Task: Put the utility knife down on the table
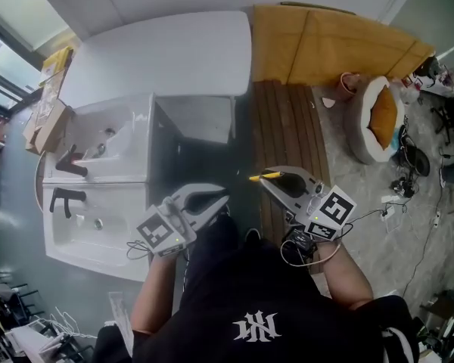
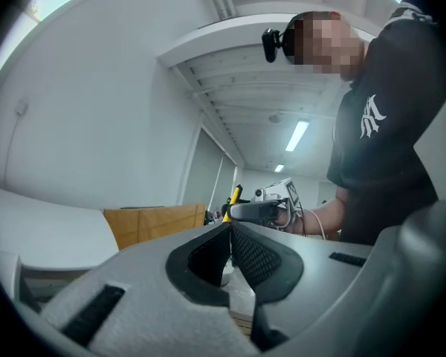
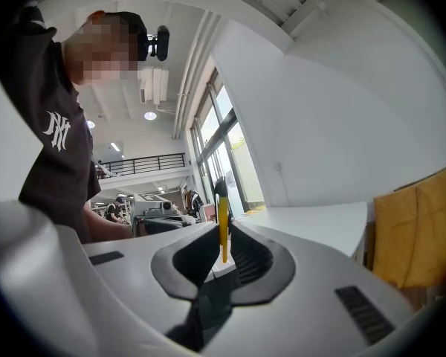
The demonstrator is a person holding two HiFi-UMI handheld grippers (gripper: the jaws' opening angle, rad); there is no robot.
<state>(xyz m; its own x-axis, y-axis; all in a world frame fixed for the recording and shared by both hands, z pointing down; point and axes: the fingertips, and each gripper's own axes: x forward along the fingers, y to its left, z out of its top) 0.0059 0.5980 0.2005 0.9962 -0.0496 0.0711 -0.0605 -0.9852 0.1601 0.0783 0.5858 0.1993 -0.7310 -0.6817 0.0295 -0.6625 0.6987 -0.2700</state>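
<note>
The utility knife (image 1: 262,176) is a thin yellow and black tool. My right gripper (image 1: 268,178) is shut on it in mid-air, over the dark gap beside a slatted wooden platform (image 1: 287,127). In the right gripper view the knife (image 3: 222,225) stands up between the closed jaws, its dark tip on top. My left gripper (image 1: 222,198) is shut with nothing in it, a short way left of the right one. From the left gripper (image 2: 230,226) view the knife (image 2: 233,201) shows just beyond the jaw tips. The white table (image 1: 159,51) lies farther ahead.
A white unit (image 1: 98,180) with black handles stands at the left, with cardboard boxes (image 1: 47,104) behind it. Orange-brown panels (image 1: 325,44) lie past the slats. On the right floor are a round pet bed (image 1: 378,119) and cables (image 1: 408,172).
</note>
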